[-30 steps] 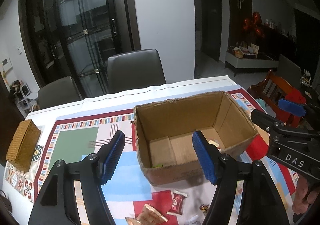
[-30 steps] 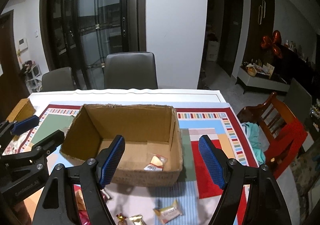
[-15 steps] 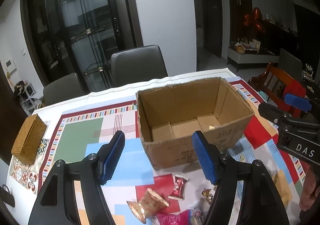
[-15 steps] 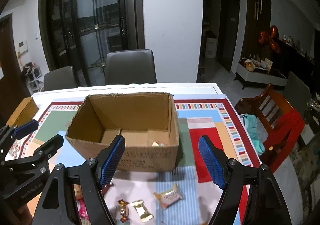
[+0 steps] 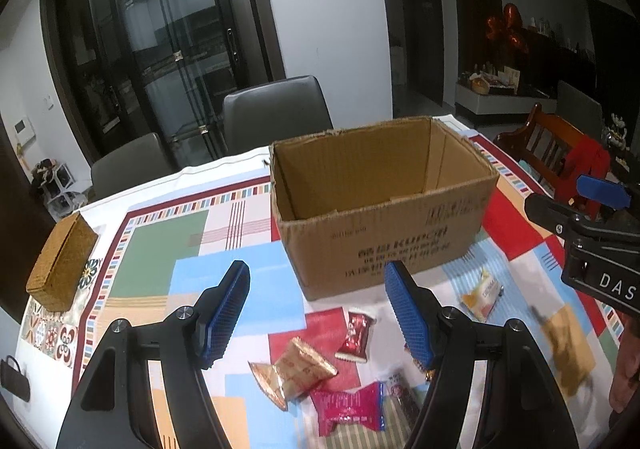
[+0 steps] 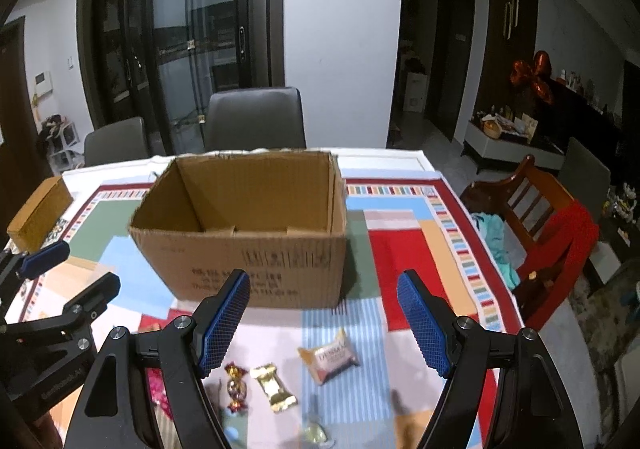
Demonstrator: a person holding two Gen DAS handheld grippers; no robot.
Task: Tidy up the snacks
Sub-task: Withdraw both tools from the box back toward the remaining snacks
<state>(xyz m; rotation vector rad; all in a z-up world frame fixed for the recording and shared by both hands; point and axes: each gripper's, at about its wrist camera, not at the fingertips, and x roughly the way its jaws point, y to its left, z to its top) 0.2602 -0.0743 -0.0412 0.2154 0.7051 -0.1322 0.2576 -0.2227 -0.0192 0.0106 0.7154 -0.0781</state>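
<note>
An open cardboard box [image 5: 384,209] [image 6: 244,233] stands on the patterned tablecloth. In front of it lie loose wrapped snacks: a gold-orange packet [image 5: 294,371], a red candy [image 5: 356,335], a pink packet [image 5: 350,407] and a pale biscuit pack [image 5: 482,295] [image 6: 332,357]. A gold candy [image 6: 274,387] and a red-gold sweet [image 6: 237,389] lie close by. My left gripper [image 5: 316,325] hangs open above the snacks, nothing between its blue pads. My right gripper [image 6: 324,325] is open too, above the biscuit pack and empty.
A woven rattan box [image 5: 60,261] sits at the table's left edge. Grey chairs [image 5: 276,117] stand behind the table; a wooden chair with red cloth [image 6: 548,233] stands on the right. The right gripper's body [image 5: 592,241] shows at the left view's right edge.
Both grippers have drawn back from over the box and sunk a little. The box now sits farther off, its inside hidden, and more snacks show below. Both jaws stay equally wide.
</note>
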